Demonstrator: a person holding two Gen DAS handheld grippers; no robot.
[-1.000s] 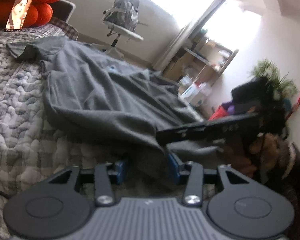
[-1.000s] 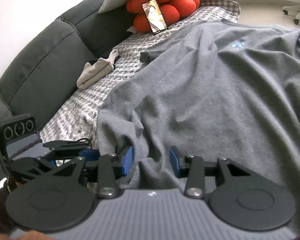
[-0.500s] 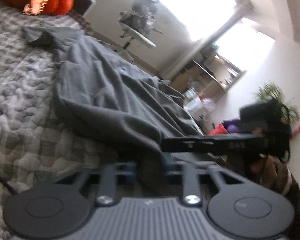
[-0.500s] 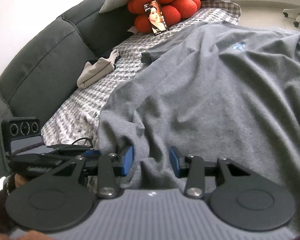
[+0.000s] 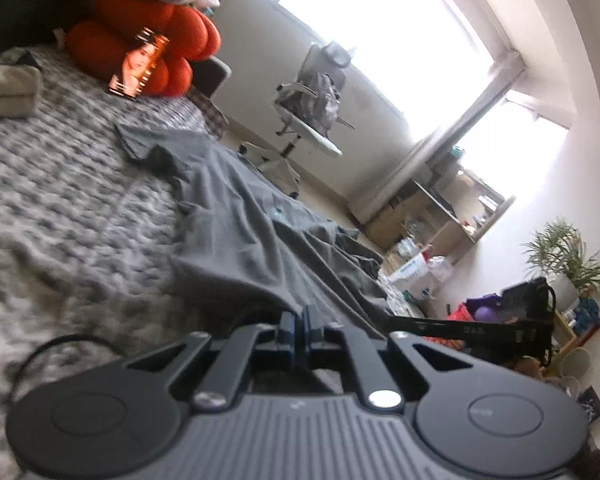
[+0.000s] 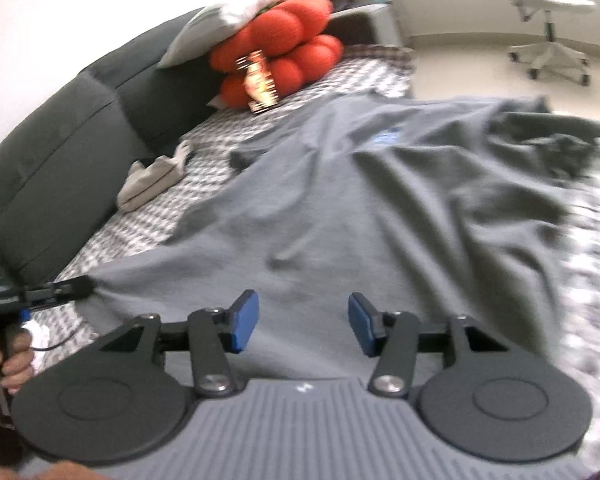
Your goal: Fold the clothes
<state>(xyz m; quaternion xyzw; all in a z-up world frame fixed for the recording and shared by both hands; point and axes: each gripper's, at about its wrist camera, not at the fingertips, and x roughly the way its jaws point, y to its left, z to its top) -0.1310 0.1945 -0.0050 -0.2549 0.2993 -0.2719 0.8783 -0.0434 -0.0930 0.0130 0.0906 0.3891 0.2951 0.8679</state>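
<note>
A big grey T-shirt (image 6: 340,208) lay spread over the checked blanket (image 5: 60,220) on the sofa, below the orange cushion (image 6: 284,64). The left hand-held gripper (image 5: 299,326) had its blue pads squeezed tight on the near edge of the T-shirt, pulling the cloth up into a ridge. The right hand-held gripper (image 6: 303,324) hung over the T-shirt's near part with its jaws apart; they had just been opening wider, and nothing was pinched between them.
</note>
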